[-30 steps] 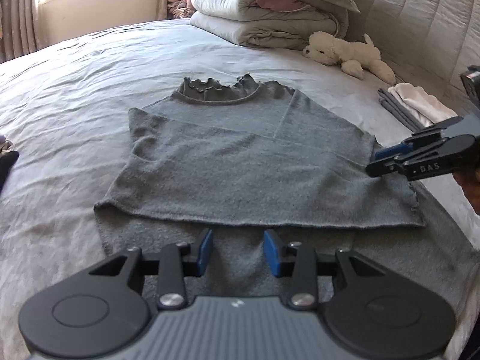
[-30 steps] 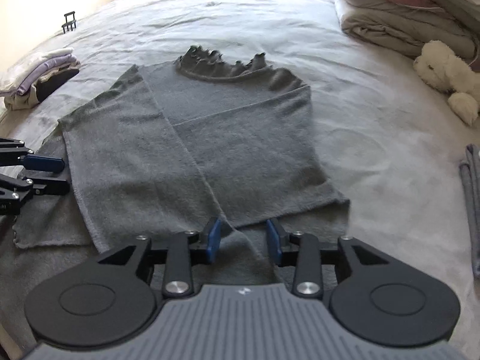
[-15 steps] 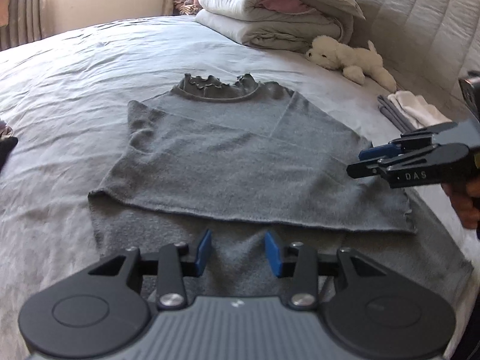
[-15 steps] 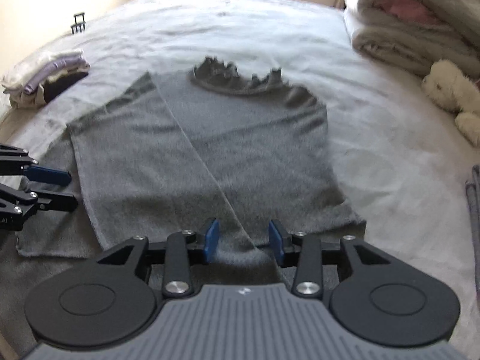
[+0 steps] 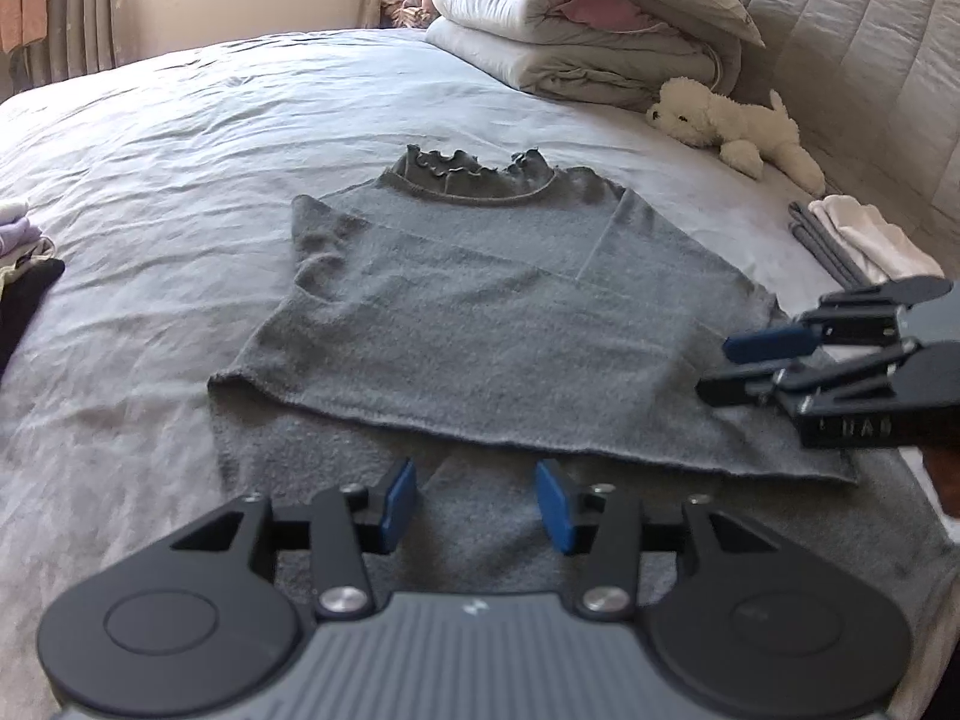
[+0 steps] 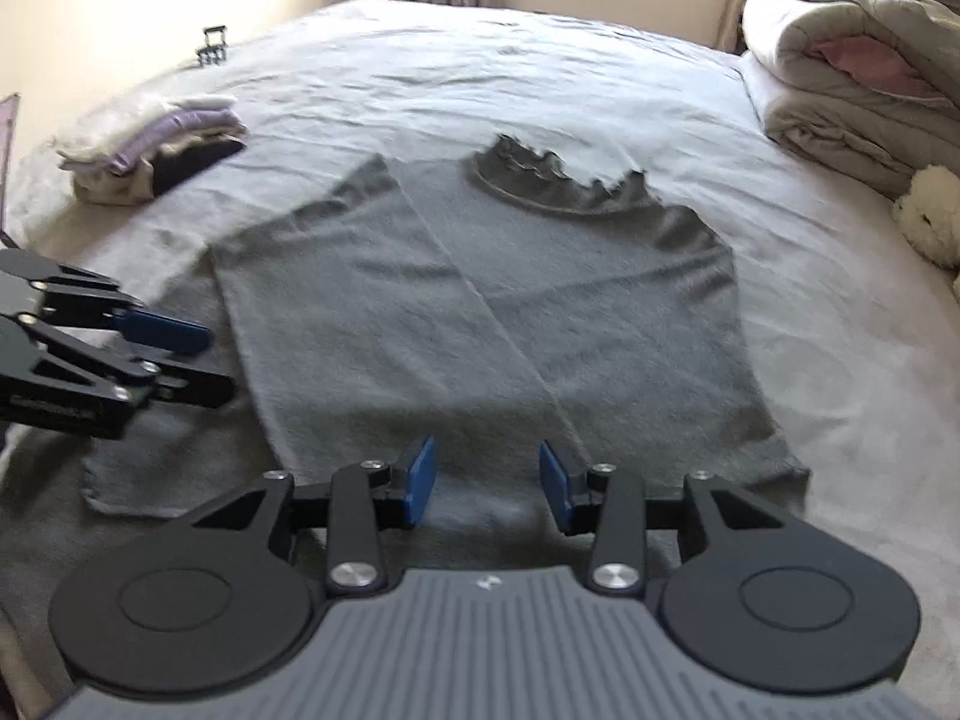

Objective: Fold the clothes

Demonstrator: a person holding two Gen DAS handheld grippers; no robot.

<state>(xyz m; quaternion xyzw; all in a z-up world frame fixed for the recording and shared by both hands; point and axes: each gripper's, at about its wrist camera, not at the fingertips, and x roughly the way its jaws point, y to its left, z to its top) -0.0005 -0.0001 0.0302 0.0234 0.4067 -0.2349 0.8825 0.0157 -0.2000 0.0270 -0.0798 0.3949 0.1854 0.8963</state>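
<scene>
A grey sweater (image 5: pixel 480 336) with a ruffled collar lies flat on the bed, its sides folded in over the body; it shows again in the right wrist view (image 6: pixel 480 312). My left gripper (image 5: pixel 474 501) hovers over the near hem. Its jaws are opening and there is nothing between the blue pads. My right gripper (image 6: pixel 486 480) is open and empty above the hem on the other side. Each gripper appears in the other's view: the right gripper (image 5: pixel 717 367) at the sweater's right edge, the left gripper (image 6: pixel 219 362) at its left edge.
Folded duvets (image 5: pixel 570 42) and a white plush dog (image 5: pixel 732 126) lie near the padded headboard. A folded white and grey pile (image 5: pixel 864 240) sits to the right of the sweater. Another stack of folded clothes (image 6: pixel 150 150) lies on the left. Wrinkled bedsheet (image 5: pixel 180 150) surrounds the sweater.
Both pairs of jaws have widened slightly. In the left wrist view the right gripper has slid inward over the sweater's right edge. The sweater lies as before.
</scene>
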